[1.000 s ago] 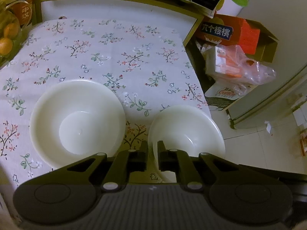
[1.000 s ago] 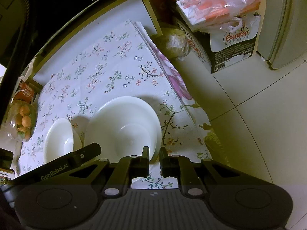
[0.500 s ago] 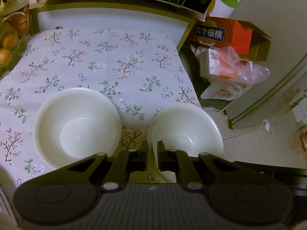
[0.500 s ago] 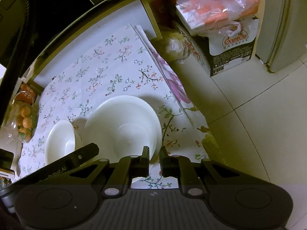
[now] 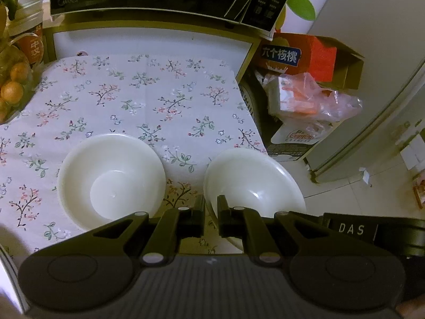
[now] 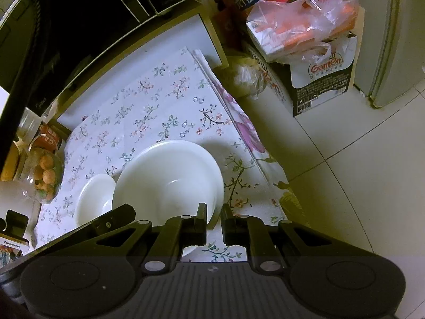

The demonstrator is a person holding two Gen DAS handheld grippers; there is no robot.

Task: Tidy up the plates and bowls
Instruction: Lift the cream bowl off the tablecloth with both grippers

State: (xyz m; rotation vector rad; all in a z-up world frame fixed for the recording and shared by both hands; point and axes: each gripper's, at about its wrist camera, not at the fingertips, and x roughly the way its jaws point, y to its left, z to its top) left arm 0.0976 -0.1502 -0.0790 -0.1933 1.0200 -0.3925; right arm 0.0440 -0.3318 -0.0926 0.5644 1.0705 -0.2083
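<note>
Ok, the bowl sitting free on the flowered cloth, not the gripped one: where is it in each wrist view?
Left wrist: free bowl at lower left, on the cloth, left of the gripped bowl.
Right wrist: free bowl at lower left, partly hidden behind the gripped bowl.
Shared landmark: the bag of oranges, at the left edge in both.

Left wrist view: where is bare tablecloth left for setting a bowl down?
Bare: the wide floral cloth between the bowls and the white ledge behind. A narrower strip lies left of the left bowl. Crowded: the near edge, where left bowl and right bowl are close, and the fruit at far left.
</note>
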